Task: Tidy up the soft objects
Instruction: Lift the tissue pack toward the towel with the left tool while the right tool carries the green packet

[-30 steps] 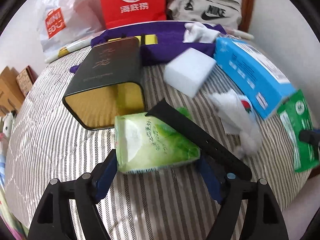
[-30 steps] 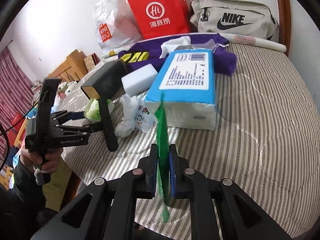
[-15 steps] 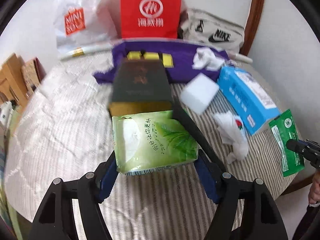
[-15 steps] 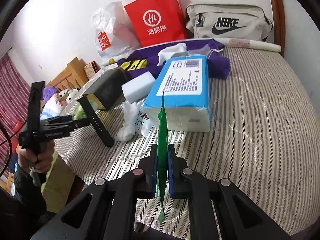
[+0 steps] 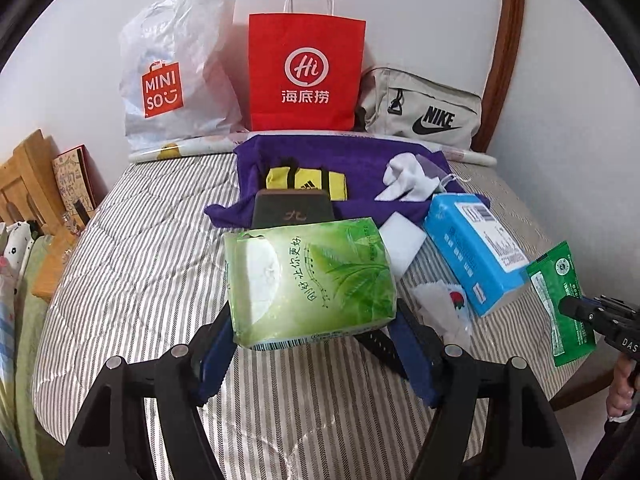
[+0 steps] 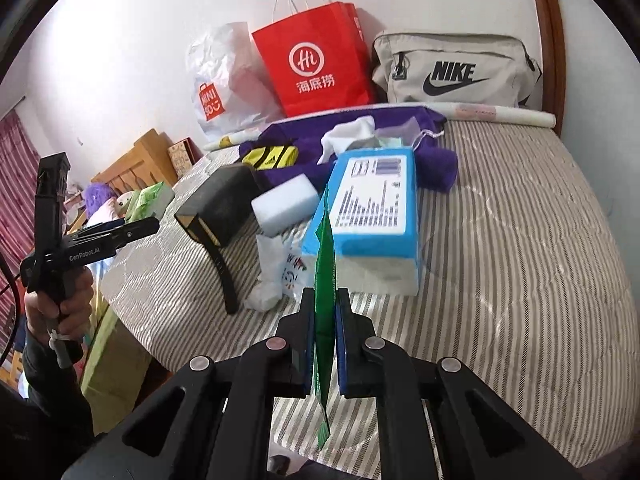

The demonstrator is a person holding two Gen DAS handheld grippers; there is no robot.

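Ahead of the right claw (image 6: 324,312): tissue box (image 6: 374,200); sponge (image 6: 286,202) left of it, tin (image 6: 220,204) farther left.

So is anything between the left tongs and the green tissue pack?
Nothing visible. The left tongs already hold the green tissue pack between their fingers, lifted above the striped bed. The right tongs pinch a green sachet.

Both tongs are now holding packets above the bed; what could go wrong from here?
1. The soft green tissue pack sits only between the tips of the left tongs, so it may slip out.
2. The thin green foil sachet is pinched on edge by the right tongs and could twist or slide free.
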